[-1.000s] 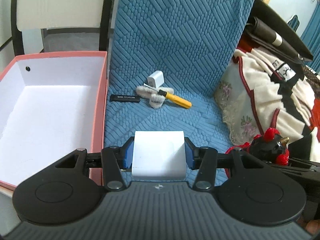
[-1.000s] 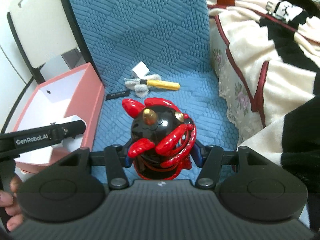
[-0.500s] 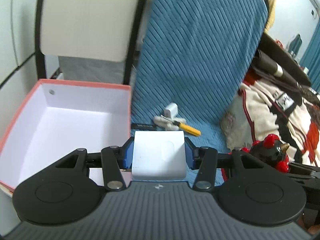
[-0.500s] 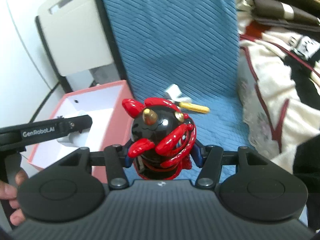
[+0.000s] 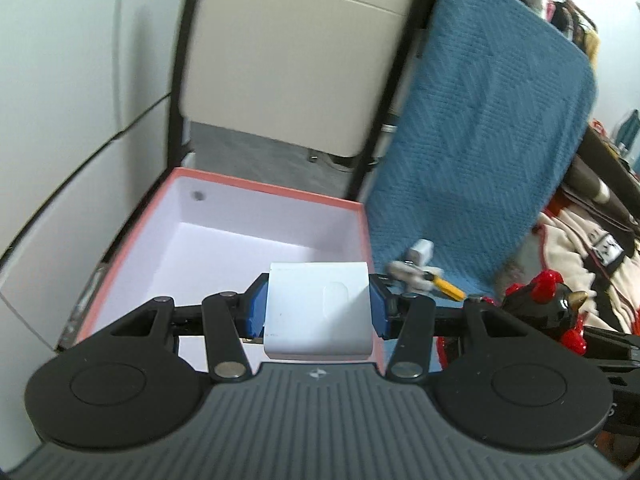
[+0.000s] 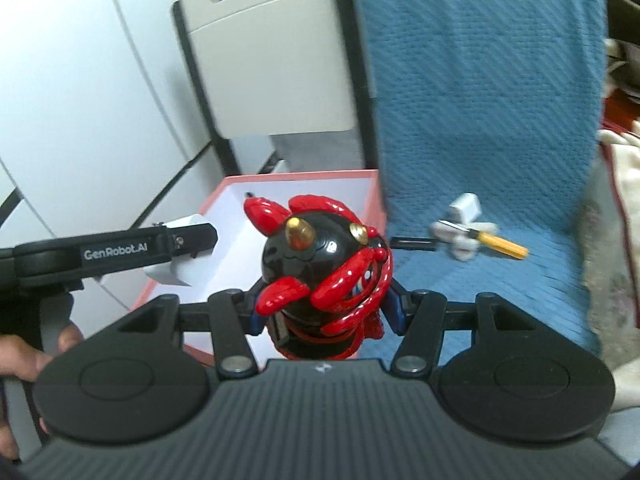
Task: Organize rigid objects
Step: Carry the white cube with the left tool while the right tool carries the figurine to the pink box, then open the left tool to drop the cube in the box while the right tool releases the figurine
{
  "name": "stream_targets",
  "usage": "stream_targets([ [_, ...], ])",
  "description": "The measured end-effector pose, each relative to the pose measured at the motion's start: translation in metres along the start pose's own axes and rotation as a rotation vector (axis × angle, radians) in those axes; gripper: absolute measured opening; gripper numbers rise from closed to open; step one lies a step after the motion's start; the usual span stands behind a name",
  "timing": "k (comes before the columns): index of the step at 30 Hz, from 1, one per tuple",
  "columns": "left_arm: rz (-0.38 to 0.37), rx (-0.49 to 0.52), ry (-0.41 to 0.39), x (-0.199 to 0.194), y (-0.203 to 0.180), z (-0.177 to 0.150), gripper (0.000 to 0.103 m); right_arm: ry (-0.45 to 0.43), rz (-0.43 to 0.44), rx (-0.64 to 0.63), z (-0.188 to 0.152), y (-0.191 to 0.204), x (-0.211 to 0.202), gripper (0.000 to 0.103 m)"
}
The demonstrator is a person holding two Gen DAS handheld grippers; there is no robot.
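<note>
The left gripper (image 5: 318,312) is clamped on a smooth white block (image 5: 318,312) by its two flat sides, right above the near edge of the pink box (image 5: 256,190); the block looks hard and light, so a flat-side hold should be safe. The right gripper (image 6: 324,316) squeezes a shiny black and red toy figure (image 6: 320,268) low on its round body, just this side of the pink box, and it looks hard, slippery and easy to chip. Past the box, on the bumpy blue cloth (image 6: 500,120), lie a small white plug (image 6: 464,205) and a yellow-handled tool (image 6: 500,242).
</note>
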State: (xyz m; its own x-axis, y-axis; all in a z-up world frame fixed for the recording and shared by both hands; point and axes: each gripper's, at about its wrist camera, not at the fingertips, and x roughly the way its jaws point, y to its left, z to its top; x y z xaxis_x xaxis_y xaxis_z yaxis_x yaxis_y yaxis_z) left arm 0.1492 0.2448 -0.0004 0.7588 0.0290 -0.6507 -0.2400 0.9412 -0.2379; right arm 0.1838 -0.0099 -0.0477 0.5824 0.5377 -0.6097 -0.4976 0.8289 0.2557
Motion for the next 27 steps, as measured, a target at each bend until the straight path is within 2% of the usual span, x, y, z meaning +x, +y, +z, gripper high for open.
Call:
stream_targets([
  [8,0.041,-0.047,0.027,0.019,0.051,-0.005,0.056,0.062,0.032,-0.049,0.003,0.037,0.048,0.059],
  [14,0.052,-0.079,0.084,0.050,0.081,-0.013,0.056,0.124,0.034,-0.063,0.002,0.051,0.089,0.059],
  [27,0.061,-0.137,0.221,0.122,0.130,-0.030,0.056,0.288,-0.002,-0.074,-0.015,0.057,0.177,0.059],
])
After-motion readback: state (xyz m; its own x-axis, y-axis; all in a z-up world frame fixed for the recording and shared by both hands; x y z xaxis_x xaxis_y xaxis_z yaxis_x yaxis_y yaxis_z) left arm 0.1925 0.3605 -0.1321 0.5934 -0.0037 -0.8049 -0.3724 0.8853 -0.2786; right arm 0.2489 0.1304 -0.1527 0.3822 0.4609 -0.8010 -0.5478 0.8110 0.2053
